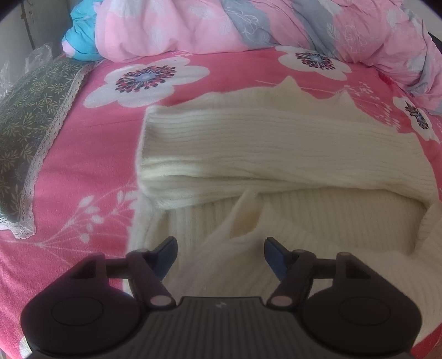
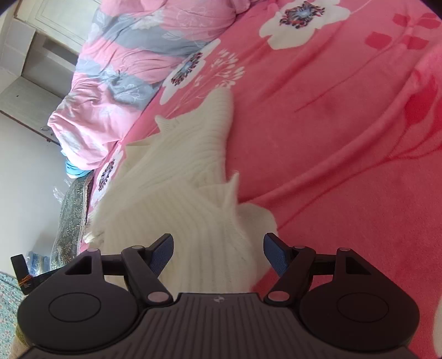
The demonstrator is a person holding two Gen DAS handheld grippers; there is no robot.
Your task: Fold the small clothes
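The cream ribbed sweater (image 1: 276, 143) is lying on the pink flowered bedspread (image 1: 83, 179), directly ahead of and partly beneath both grippers. In the left wrist view its folded band is running crosswise, from one side of the fingers to the other, with a loose flap (image 1: 243, 221) of knit lying just beyond the gap between the fingertips. The left gripper (image 1: 220, 255) is standing wide apart, holding nothing, its blue pads bracketing the near cloth without pinching it.

In the right wrist view the sweater (image 2: 176, 198) is stretching away ahead and to the left of the fingers, so from that side its long axis is running roughly forward. The right gripper (image 2: 218, 254) is likewise spread wide and holding nothing, with ribbed knit lying between and below its tips; whether the tips are touching the cloth I cannot tell.

Both tools are sitting about equally near the garment, at its near edge. The next fold probably depends on each gripper taking that near edge and carrying it away, over the crosswise band. A rolled pink and grey quilt (image 1: 248, 24) is lying well beyond the sweater.
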